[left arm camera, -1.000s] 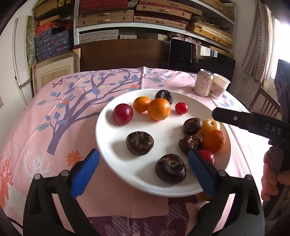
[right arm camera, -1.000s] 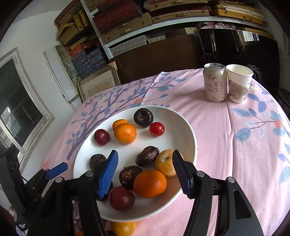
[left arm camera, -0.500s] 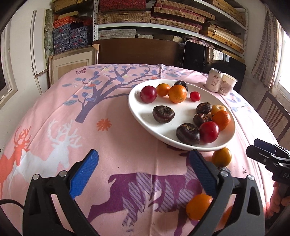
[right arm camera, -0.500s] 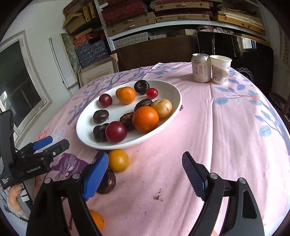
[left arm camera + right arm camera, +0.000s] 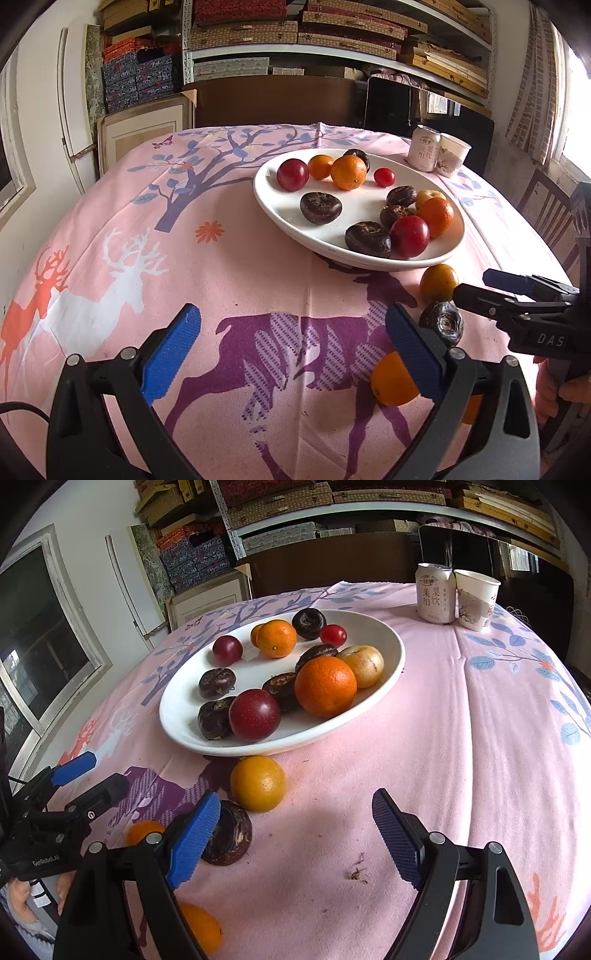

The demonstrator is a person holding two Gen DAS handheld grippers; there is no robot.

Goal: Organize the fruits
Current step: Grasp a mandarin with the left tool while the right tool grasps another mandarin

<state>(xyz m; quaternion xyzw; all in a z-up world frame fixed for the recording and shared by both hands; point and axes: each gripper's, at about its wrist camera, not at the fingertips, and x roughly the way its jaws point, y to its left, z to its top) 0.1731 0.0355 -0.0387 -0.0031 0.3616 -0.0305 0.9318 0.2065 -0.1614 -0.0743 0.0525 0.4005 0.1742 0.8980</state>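
White plate [image 5: 373, 698], pink patterned tablecloth [image 5: 461, 738]

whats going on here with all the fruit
A person holds a gripper in each hand above a table with a pink tablecloth, sorting fruit. Most of it sits in the white plate. Some pieces lie loose on the cloth near the plate: a yellow-orange citrus, a dark brown fruit and at least two oranges. The left gripper and the right gripper are both open and hold nothing. The right one hovers closest to the dark fruit.
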